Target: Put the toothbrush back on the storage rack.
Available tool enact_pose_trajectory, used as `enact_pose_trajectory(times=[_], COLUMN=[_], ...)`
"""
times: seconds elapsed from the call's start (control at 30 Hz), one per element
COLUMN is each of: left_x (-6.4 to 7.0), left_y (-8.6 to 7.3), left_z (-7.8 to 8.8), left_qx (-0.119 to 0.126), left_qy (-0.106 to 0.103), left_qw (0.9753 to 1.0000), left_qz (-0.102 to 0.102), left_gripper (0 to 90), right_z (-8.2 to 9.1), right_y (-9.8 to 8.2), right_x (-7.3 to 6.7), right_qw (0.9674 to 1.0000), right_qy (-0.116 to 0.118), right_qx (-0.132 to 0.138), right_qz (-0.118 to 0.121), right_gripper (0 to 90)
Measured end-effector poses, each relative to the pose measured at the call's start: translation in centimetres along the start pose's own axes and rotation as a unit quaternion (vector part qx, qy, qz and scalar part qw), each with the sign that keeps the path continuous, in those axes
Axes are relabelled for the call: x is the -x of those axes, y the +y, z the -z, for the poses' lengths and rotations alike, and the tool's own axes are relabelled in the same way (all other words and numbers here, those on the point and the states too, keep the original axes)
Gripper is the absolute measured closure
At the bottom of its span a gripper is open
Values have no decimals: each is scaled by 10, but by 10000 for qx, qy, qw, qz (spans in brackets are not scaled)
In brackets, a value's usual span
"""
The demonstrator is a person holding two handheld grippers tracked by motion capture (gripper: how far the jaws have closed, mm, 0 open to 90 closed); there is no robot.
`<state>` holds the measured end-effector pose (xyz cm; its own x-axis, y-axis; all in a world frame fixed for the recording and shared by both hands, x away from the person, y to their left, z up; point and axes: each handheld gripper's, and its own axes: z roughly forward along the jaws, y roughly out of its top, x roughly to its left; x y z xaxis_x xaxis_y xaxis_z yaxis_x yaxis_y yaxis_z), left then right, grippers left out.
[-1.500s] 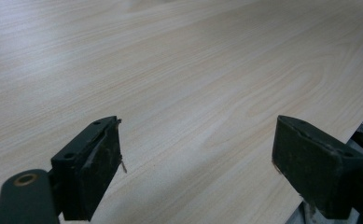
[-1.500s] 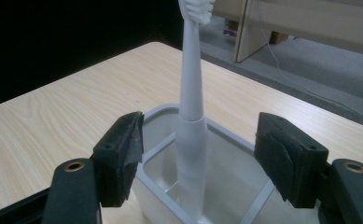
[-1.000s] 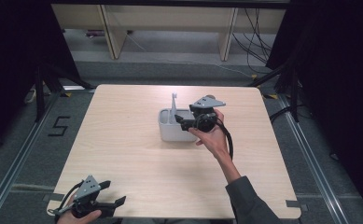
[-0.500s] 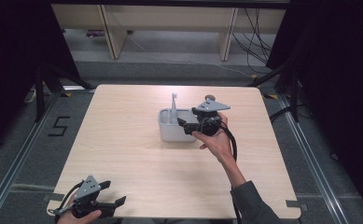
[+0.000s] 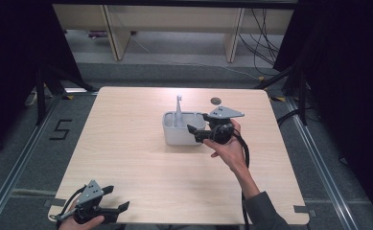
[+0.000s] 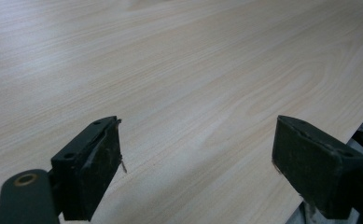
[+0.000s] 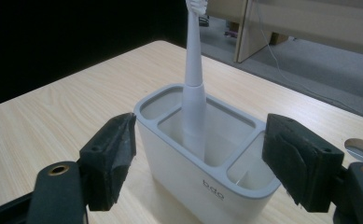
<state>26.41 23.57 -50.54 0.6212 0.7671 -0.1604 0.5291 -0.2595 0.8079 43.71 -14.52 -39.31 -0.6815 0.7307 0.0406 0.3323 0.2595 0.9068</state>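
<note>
Lettering "bda" marks the holder (image 7: 207, 158) between the right claw's (image 7: 200, 161) parted jaws.

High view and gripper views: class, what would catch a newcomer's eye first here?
A white holder stands mid-table with a toothbrush upright in its middle compartment. The right gripper sits beside it, jaws open, having just widened. The left gripper rests open at the table's near left corner.

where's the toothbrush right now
The toothbrush stands upright in the middle compartment of the white holder, just past the table's centre in the high view, straight ahead of the right gripper.
</note>
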Motion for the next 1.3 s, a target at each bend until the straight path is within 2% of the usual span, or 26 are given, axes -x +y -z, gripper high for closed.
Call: enact_pose_trajectory(times=[0.07,0.1,0.13,0.17,0.23,0.27,0.4,0.43,0.47,0.5,0.53,0.6,0.8,0.93,0.97,1.03,1.07,1.13,1.23,1.27,1.3], left_x=[0,0,-1,-1,-1,-1,-1,-1,-1,-1,-1,-1,-1,-1,-1,-1,-1,-1,-1,-1,-1], left_y=[0,0,0,0,0,0,0,0,0,0,0,0,0,0,0,0,0,0,0,0,0], left_z=[-1,-1,0,0,0,0,0,0,0,0,0,0,0,0,0,0,0,0,1,1,1], left_qx=[25,25,11,9,11,5,11,11,12,12,13,24,38,43,44,47,45,44,46,46,45], left_qy=[-34,-34,2,4,2,3,2,4,4,4,2,-11,-14,-31,-31,-32,-32,-32,-29,-29,-29], left_qw=[10000,10000,10000,10000,10000,10000,10000,10000,10000,10000,10000,10000,10000,10000,10000,10000,10000,10000,10000,10000,10000], left_qz=[0,0,-3,-6,0,1,-3,-4,1,1,-7,1,-7,-9,-12,-6,-10,-13,-15,-15,-15], left_gripper=[149,149,149,149,149,149,149,149,149,149,149,149,149,149,149,149,149,149,149,149,149], right_z=[2,2,5,6,8,10,13,14,14,15,15,16,16,18,19,19,19,20,21,22,23], right_y=[0,0,-2,-2,-2,-2,-3,-4,-5,-5,-6,-6,-9,-10,-11,-12,-12,-12,-15,-15,-16], right_x=[2,2,0,1,0,-1,-3,-2,-4,-2,-3,-3,-5,-8,-9,-11,-11,-11,-13,-14,-13], right_qw=[9998,9998,10000,9998,9998,10000,9999,9997,9999,9998,9999,9999,9998,9998,9997,9998,9996,9996,9994,9994,9992], right_qy=[16,16,2,2,23,28,35,7,26,18,49,48,101,46,117,85,128,61,165,148,112], right_qx=[27,27,43,60,40,8,70,84,47,57,-5,-15,0,-37,-75,-59,-96,-75,-81,-158,-146], right_qz=[180,180,72,183,180,87,130,223,96,185,99,99,157,171,222,166,230,248,310,269,351], right_gripper=[258,258,251,249,246,243,241,241,241,241,241,242,242,241,240,240,240,239,238,237,237])
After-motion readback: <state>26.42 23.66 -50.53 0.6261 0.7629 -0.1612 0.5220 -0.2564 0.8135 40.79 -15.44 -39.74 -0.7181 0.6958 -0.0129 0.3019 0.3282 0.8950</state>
